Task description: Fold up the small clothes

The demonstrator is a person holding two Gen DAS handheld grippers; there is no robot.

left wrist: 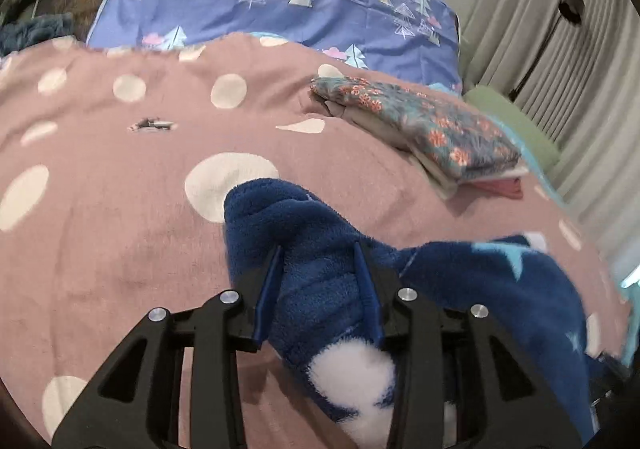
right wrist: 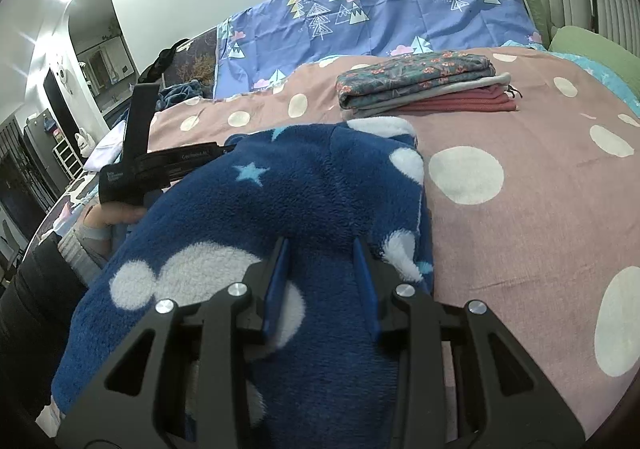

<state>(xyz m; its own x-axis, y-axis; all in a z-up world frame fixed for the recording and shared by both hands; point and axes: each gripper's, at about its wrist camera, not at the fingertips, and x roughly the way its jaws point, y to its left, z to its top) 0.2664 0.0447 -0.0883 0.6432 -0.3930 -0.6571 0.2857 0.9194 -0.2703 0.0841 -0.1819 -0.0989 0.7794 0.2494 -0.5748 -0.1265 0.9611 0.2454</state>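
Blue fleece garment (right wrist: pixel 280 201) with stars and white blobs is bunched up on the pink dotted blanket (right wrist: pixel 520 233) on the bed. The left hand-held gripper (left wrist: pixel 320 249) sits partly open with fleece between its fingers; the right hand-held gripper (right wrist: pixel 322 245) pinches a thick fold. A folded stack (right wrist: pixel 424 83) lies further back.

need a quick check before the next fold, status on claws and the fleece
Both claws have blue fleece garment between their fingers. Folded stack sits apart on dotted blanket. Nothing in the way.
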